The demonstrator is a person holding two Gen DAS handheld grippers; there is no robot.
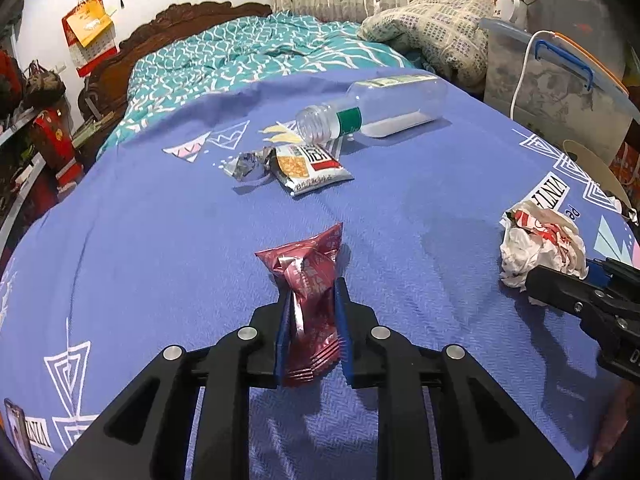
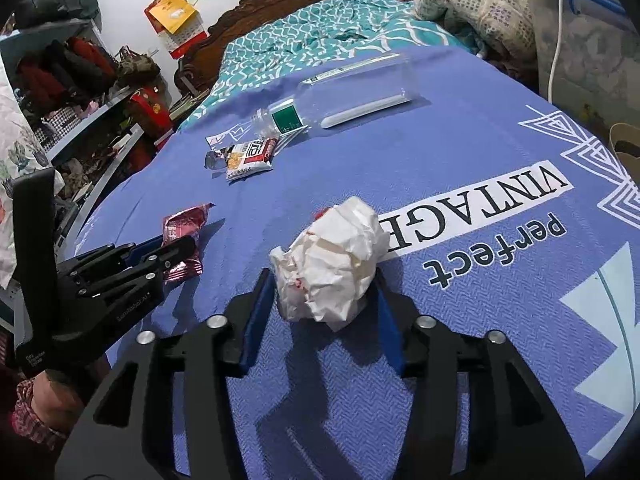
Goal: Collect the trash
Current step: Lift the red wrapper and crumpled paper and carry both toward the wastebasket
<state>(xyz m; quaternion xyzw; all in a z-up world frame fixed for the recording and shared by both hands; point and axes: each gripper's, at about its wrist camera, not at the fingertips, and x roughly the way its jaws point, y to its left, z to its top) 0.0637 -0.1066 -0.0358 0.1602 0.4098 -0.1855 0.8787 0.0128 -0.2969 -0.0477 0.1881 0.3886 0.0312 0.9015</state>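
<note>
We note a blue bedsheet (image 2: pixel 460 152) strewn with litter. Toward the far side lies an empty clear bottle (image 1: pixel 376 110) on its side, and just in front of its neck a white snack packet (image 1: pixel 310 166) with a scrap of silver foil (image 1: pixel 246 164) touching it. Nothing lies between either gripper and its piece of trash.

We find both grippers angled down toward the sheet, side by side. A hand (image 2: pixel 48 404) with a patterned cuff carries the left tool.

The left gripper (image 1: pixel 310 300) has its fingers narrowly set around the red wrapper (image 1: pixel 308 280); the left pad touches the wrapper, while a slight gap shows at the right pad, so we cannot tell whether it is pinched.

The right gripper (image 2: pixel 320 280) stands spread, the crumpled white paper (image 2: pixel 332 264) lying on the sheet between its blue pads; whether they touch it we cannot tell.
</note>
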